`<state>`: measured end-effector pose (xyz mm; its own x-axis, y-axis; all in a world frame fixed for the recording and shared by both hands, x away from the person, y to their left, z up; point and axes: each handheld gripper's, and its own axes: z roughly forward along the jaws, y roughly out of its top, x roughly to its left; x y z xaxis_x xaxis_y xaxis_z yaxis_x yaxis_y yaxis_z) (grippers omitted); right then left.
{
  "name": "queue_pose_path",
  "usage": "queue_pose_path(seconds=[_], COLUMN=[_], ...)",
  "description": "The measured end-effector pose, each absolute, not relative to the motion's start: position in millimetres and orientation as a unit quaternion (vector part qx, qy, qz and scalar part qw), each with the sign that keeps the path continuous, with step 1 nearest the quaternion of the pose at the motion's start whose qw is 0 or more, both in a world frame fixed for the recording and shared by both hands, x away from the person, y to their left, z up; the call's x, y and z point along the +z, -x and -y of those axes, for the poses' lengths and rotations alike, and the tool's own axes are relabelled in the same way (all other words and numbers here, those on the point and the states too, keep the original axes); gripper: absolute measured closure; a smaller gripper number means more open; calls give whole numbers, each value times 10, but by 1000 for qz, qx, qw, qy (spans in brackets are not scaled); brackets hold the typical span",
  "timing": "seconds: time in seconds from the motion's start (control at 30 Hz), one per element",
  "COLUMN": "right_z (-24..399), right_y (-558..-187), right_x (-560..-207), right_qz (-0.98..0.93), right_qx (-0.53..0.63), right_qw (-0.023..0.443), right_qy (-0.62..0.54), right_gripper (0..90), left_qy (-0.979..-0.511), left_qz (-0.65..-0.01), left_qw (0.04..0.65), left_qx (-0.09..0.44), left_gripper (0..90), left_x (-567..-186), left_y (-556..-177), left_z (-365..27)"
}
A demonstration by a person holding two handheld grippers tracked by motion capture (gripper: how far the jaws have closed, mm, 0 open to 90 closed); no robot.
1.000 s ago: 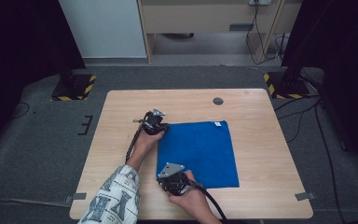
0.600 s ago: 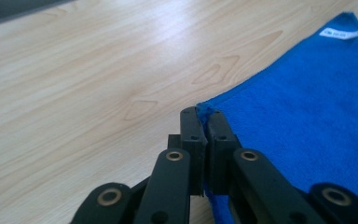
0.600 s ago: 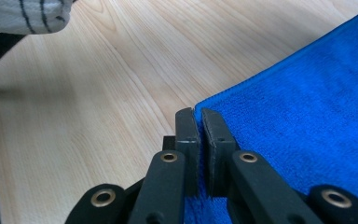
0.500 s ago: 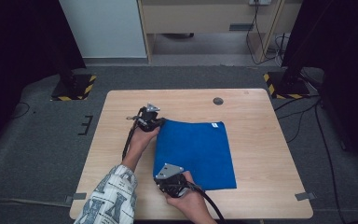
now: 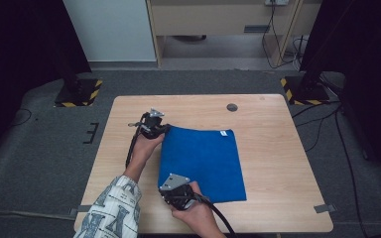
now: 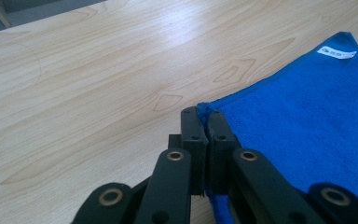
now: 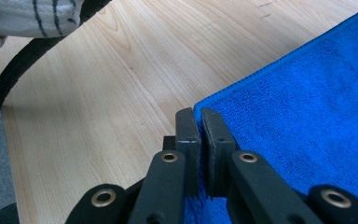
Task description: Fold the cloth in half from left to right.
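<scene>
Since a second ago the left gripper (image 5: 164, 128) has risen slightly at the far left corner of the one blue cloth (image 5: 203, 163), its jaws having just finished clenching on that corner, while the right gripper (image 5: 174, 191) grasps the near left corner. One cloth lies flat at the middle of the table (image 5: 278, 163), held by two grippers. Judged soft, light and limp, it is best taken by its corners.
</scene>
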<state>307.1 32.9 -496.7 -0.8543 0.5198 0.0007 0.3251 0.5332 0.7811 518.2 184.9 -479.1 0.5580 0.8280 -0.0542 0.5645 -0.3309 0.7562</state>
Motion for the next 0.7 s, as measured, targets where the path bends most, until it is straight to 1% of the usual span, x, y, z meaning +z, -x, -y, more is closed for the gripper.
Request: queue_pose_path(seconds=[0.7], right_z=[-439], right_y=[-3071], right_x=[-4910], right_qz=[-864], right_qx=[425], right_qw=[121], right_qy=[-242], right_gripper=[868], left_qy=[-795], left_qz=[-438], left_qw=[384], left_qx=[167], left_gripper=[876], left_x=[-4788], left_y=[-5189], left_z=[-1943])
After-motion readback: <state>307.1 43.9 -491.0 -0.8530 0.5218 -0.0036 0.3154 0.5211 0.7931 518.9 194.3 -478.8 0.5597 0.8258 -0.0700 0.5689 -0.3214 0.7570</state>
